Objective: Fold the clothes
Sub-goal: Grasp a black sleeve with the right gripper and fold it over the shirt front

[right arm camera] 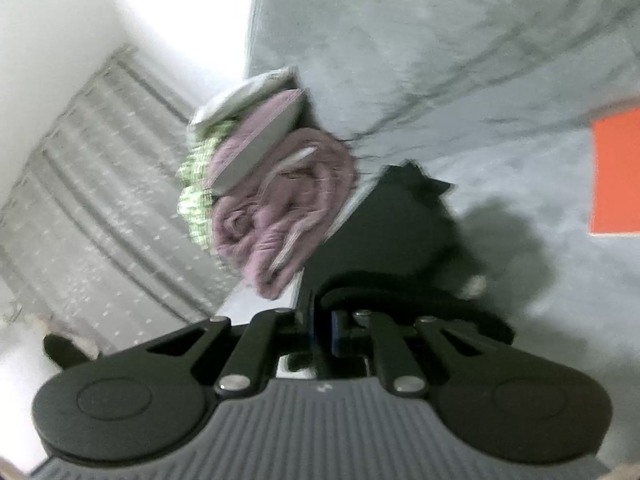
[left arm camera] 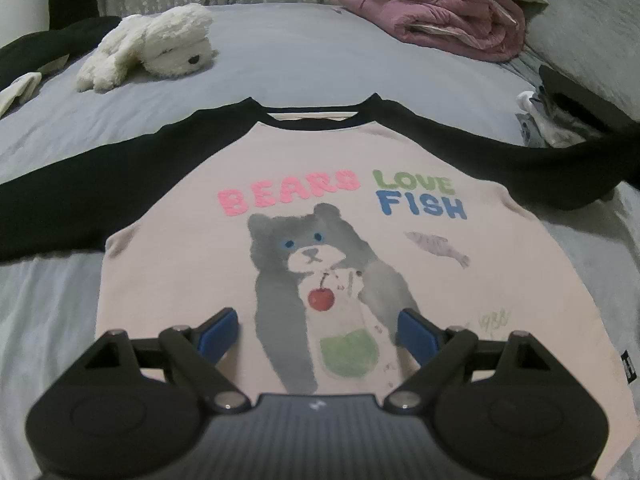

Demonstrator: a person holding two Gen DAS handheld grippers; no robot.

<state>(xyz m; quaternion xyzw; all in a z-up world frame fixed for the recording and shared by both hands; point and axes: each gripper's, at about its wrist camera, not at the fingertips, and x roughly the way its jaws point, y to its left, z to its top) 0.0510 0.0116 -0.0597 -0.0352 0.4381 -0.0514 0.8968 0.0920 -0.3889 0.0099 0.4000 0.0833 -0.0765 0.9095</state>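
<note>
A cream raglan shirt (left arm camera: 192, 264) with black sleeves and a bear print lies flat, face up, on the grey-blue bed (left arm camera: 280, 64). My left gripper (left arm camera: 318, 330) is open and empty, hovering over the shirt's lower front. Its blue pads (left arm camera: 219, 336) stand wide apart. In the tilted, blurred right wrist view my right gripper (right arm camera: 322, 332) is shut on the end of the shirt's black sleeve (right arm camera: 384, 224) and holds it lifted. The same sleeve (left arm camera: 568, 160) stretches to the right edge of the left wrist view.
A white plush toy (left arm camera: 152, 48) lies at the back left of the bed. A folded pink quilt (left arm camera: 440, 12) with pillows sits at the back right and also shows in the right wrist view (right arm camera: 280, 208). Dark clothing (left arm camera: 48, 52) lies far left. An orange object (right arm camera: 616, 168) is at the right.
</note>
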